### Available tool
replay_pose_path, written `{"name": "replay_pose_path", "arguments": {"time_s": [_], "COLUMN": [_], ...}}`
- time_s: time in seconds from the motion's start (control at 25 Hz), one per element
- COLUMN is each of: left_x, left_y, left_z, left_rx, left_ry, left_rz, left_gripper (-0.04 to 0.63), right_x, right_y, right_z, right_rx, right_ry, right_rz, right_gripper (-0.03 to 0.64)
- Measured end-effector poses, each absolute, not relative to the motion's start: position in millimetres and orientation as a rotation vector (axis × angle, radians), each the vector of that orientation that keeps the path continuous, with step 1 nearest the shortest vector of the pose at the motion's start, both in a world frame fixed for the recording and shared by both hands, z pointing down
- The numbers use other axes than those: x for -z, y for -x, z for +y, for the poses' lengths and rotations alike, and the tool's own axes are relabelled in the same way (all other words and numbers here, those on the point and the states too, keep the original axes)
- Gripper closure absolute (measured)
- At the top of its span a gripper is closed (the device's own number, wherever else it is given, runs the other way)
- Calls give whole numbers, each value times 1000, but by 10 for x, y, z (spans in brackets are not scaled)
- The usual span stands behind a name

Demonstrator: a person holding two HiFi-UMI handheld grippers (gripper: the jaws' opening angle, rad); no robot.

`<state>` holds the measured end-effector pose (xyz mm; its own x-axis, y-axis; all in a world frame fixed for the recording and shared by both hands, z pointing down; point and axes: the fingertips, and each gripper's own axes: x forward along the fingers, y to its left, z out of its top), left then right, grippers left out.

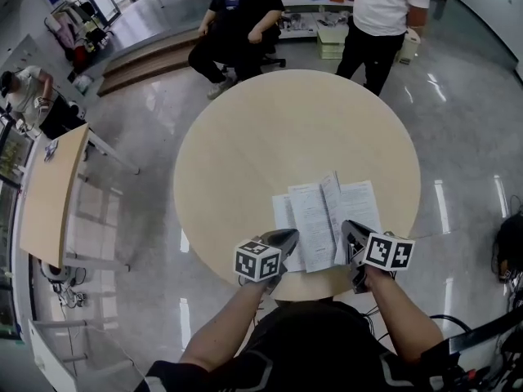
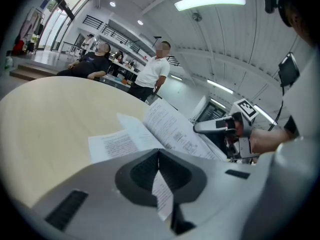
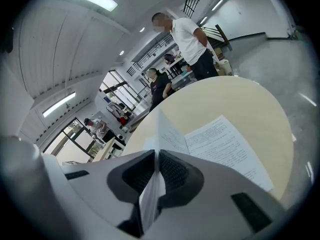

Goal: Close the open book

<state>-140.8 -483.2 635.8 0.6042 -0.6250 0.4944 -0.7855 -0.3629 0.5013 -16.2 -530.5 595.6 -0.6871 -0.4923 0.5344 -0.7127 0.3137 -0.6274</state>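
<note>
the book (image 1: 327, 219) lies open on the round table (image 1: 270, 129), close to its near edge and a little right of the middle of that edge. its outer pages lie flat on the wood, while a sheaf of printed leaves (image 1: 313, 212) rises tilted from the spine. the left gripper (image 1: 286, 236) is at the book's near left corner, jaws clenched on a thin printed leaf that shows as a strip between the pads in the left gripper view. the right gripper (image 1: 350, 229) is at the near right side, jaws likewise pinched on a page, whose edge runs upright between them in the right gripper view. the rest of the tabletop is bare wood. beyond the table's far edge a seated person (image 1: 237, 19) in black and a standing person (image 1: 384, 11) in a white shirt wait on the glossy floor.
</note>
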Motion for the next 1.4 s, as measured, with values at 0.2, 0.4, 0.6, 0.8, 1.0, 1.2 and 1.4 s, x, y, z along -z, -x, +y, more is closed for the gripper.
{"name": "replay_pose_path", "arguments": {"time_s": [0.2,0.4,0.6,0.8,1.0,1.2,1.4], "left_x": [-6352,-6315,-6325,-6345,-6388,-6443,-6497], "left_y": [1285,1246,1214,1193,1159,1115,1095], "left_z": [-4804,-4791,-4848,-4802,-4744,-4746,-4704], "left_rx": [-312,-330,-343,-361,-376,-391,-401], "left_ry": [-2102,-2089,-2073,-2065,-2047,-2035,-2029], "left_rz": [-1092,-1102,-1114,-1112,-1110,-1110,-1105], "left_gripper": [601,602,602,603,603,603,601], "right_x": [-6031,-6117,-6256,-6431,-6748,-6976,-7161], "right_y": [-188,-464,-676,-844,-962,-1069,-1121], "right_z": [-5418,-5526,-5655,-5644,-5552,-5594,-5585], "right_rx": [-1402,-1538,-1620,-1719,-1720,-1691,-1604], "right_ry": [-1065,-957,-859,-824,-822,-879,-915], "right_rz": [-2333,-2373,-2408,-2418,-2350,-2294,-2235], "right_gripper": [581,581,581,581,580,579,580]}}
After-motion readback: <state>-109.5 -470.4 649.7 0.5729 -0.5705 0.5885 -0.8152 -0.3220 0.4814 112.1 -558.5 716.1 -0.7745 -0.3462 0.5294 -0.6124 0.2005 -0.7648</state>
